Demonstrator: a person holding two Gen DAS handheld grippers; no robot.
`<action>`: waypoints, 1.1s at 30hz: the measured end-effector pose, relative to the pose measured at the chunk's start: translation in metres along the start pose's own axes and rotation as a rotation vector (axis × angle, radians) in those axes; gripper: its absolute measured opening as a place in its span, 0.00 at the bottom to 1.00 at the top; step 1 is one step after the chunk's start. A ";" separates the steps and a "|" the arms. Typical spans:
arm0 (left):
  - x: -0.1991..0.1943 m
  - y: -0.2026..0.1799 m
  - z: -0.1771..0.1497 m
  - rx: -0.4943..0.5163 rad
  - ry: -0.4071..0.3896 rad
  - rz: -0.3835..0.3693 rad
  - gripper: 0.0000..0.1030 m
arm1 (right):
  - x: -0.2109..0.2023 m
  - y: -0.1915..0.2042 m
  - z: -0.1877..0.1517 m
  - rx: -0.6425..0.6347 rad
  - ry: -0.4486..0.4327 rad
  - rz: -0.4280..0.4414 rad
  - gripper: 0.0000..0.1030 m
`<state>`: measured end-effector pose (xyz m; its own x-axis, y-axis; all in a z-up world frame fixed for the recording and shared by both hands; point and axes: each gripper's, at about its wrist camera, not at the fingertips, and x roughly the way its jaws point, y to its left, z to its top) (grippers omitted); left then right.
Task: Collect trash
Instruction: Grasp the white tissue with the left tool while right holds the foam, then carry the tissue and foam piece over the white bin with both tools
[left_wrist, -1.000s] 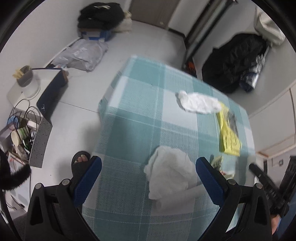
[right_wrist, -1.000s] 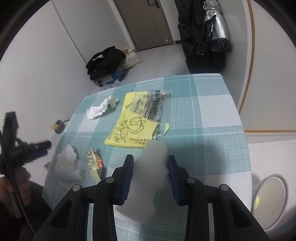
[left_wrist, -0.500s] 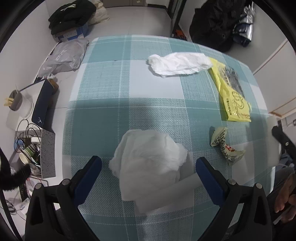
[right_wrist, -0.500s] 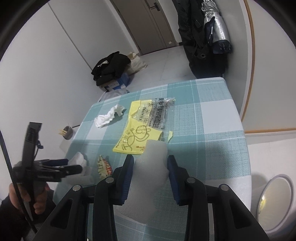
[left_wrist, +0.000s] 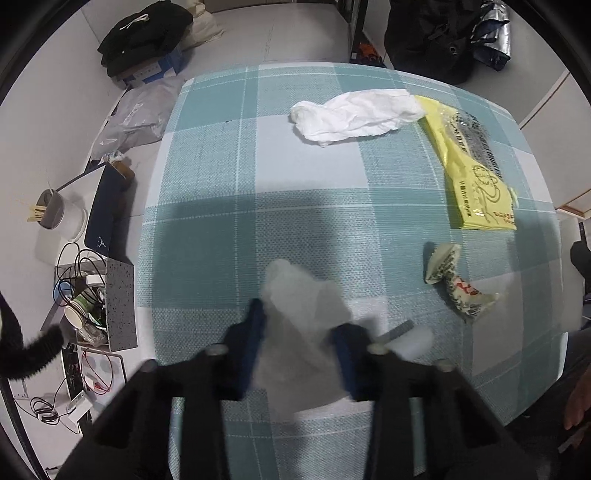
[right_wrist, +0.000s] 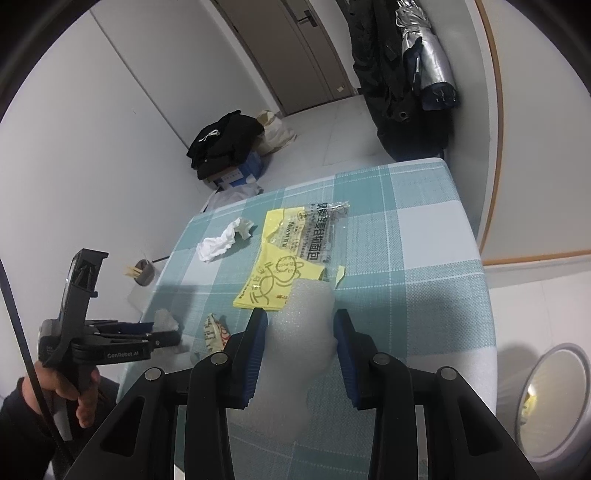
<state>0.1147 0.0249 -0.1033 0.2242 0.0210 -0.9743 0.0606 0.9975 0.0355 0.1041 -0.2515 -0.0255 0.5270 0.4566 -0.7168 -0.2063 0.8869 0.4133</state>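
Collection under way, with two pieces in hand and several left. The left tool (left_wrist: 297, 345) points steeply down at the near edge of the checked surface (left_wrist: 314, 177); its jaws have just been closing and now pinch a crumpled white tissue (left_wrist: 299, 295), which is blurred in the left wrist view but plainly sits between the blue pads (left_wrist: 251, 339). The right tool (right_wrist: 301, 350) is clamped on a piece of white foam wrap (right_wrist: 304, 332), held above the surface. Not yet collected, and lying loose on the surface: a second crumpled tissue (left_wrist: 354, 114) toward the far side, a flat yellow bag (left_wrist: 476, 184) with a clear printed wrapper (right_wrist: 317, 229) lying on its far part, and a twisted snack wrapper (left_wrist: 454, 280) near the front, just right of the left tool. A round bin (right_wrist: 554, 398) stands on the floor to the right of the surface; judged from its position, it is the likely destination, and nothing held has yet reached it. By this reckoning the task is at an early-to-middle stage.
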 end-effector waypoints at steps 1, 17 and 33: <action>0.000 -0.001 0.001 0.000 -0.002 -0.002 0.11 | 0.000 0.000 0.000 0.001 -0.001 0.001 0.35; -0.040 0.004 0.016 -0.029 -0.201 -0.045 0.04 | -0.007 -0.001 -0.003 0.021 -0.019 -0.002 0.35; -0.106 -0.014 -0.002 -0.052 -0.395 -0.229 0.04 | -0.039 0.016 -0.012 -0.001 -0.086 0.040 0.35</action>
<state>0.0882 0.0084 -0.0011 0.5646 -0.2174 -0.7962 0.1054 0.9758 -0.1917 0.0709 -0.2544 0.0023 0.5874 0.4840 -0.6486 -0.2296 0.8682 0.4400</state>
